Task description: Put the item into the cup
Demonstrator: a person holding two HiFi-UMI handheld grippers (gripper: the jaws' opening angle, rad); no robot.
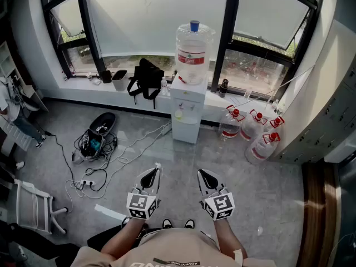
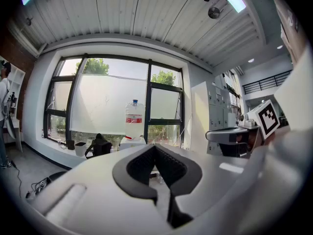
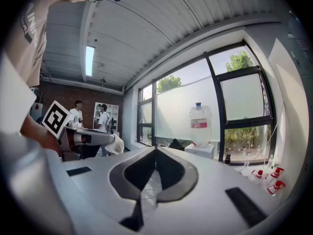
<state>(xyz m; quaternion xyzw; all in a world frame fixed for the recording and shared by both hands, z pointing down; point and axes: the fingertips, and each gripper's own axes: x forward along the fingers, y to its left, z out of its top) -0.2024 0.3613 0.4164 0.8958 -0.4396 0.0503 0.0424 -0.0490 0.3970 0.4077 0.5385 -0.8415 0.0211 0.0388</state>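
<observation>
Grey floor lies under both tools. At 6 o'clock the left gripper and right gripper hang side by side, each clenched tip to tip on nothing. A white water dispenser stands at 12 o'clock, spare water bottles at 2 o'clock, a black bag at 11 o'clock and cables at 9 o'clock. No view shows where the cup or the item is.
</observation>
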